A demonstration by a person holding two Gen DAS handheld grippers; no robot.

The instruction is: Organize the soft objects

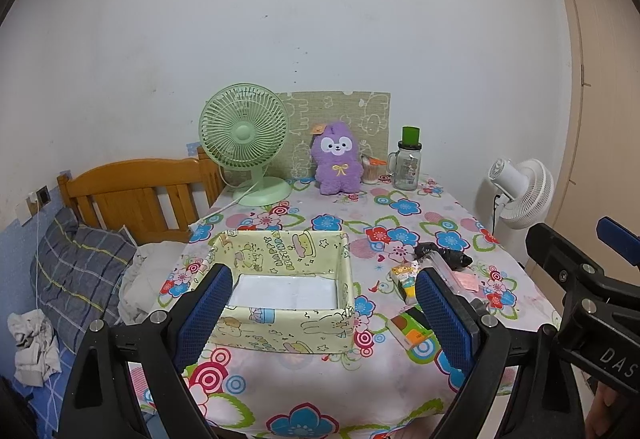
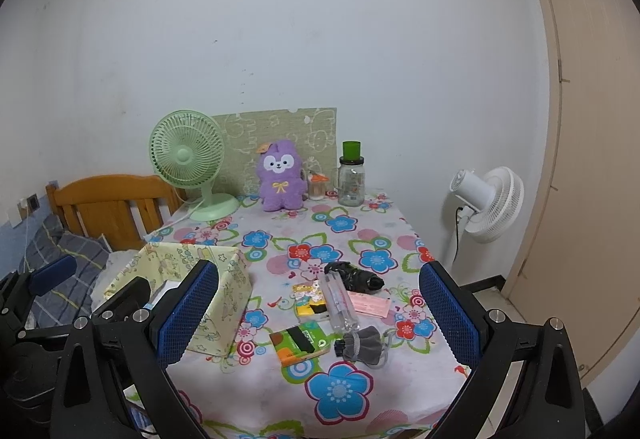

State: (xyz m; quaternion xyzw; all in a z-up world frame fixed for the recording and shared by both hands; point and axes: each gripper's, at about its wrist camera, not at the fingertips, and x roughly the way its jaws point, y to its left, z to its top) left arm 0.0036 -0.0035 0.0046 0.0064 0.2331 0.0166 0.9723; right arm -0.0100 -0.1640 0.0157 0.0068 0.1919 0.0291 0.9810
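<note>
A yellow-green cartoon-print fabric box (image 1: pixel 280 251) stands open on the flowered table (image 1: pixel 304 371), showing only its white floor. My left gripper (image 1: pixel 324 319) hovers open just in front of it, holding nothing. My right gripper (image 2: pixel 318 313) is open too, over the table's near right side. Below it lie a grey drawstring pouch (image 2: pixel 362 345), a green-orange tissue pack (image 2: pixel 300 343), a yellow packet (image 2: pixel 310 297), a clear plastic case (image 2: pixel 340 305), a pink packet (image 2: pixel 368 305) and a black crumpled bag (image 2: pixel 354 275). A purple plush toy (image 1: pixel 338 165) sits upright at the far edge.
A green desk fan (image 1: pixel 244 143) and a glass jar with a green lid (image 1: pixel 408 167) flank the plush. A white floor fan (image 1: pixel 520 195) stands right of the table, near a beige door (image 2: pixel 592 159). A bed with a wooden headboard (image 1: pixel 136 191) lies left.
</note>
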